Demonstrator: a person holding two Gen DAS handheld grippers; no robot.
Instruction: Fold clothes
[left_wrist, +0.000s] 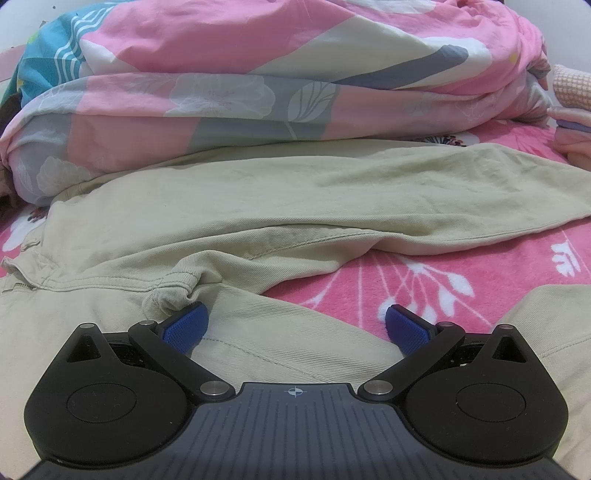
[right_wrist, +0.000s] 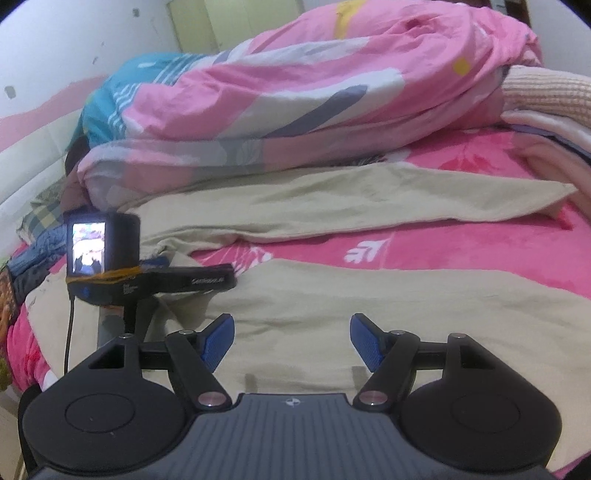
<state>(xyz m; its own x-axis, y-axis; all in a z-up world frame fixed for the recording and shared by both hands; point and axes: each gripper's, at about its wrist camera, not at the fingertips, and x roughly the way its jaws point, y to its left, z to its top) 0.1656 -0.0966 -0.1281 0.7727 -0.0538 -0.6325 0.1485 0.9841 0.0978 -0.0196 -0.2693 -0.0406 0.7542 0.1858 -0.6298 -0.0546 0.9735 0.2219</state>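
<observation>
Your left gripper sits low in its frame, blue pads spread wide and holding nothing, its left pad just beside a bunched seam at the crotch of the beige trousers. The trousers lie spread over the pink floral blanket, legs running to the right. Behind them, across the top of the frame, a heaped pink and grey quilt overlaps their far edge. Your right gripper hangs over the nearer leg, jaws apart and empty. At its left, the other gripper's camera stands over the cloth.
</observation>
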